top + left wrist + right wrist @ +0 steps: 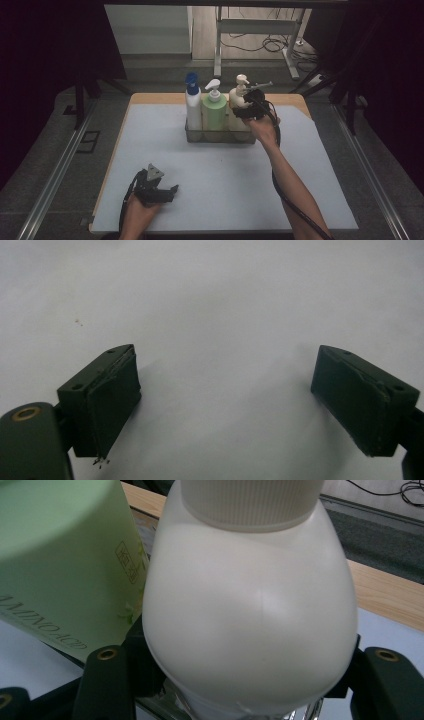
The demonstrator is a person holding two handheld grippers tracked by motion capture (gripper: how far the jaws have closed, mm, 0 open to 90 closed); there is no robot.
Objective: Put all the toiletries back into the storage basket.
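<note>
Three pump bottles are standing in a row in a clear tray (194, 136) at the far middle of the pale mat (225, 175): a white bottle with a blue pump (193, 107) at the left, a green bottle (214, 112) in the middle, a cream bottle (236, 100) at the right.

The right gripper (246, 111) is reaching to the cream bottle (250, 615). In the right gripper view its jaws are sitting on either side of the bottle's rounded body and pressing against it; the green bottle (60, 560) is standing just beside.

The left gripper (157, 190) is resting low over the mat near the front left edge, well apart from the tray. In the left gripper view its jaws are spread wide over bare mat (220, 315), pinching nothing.
</note>
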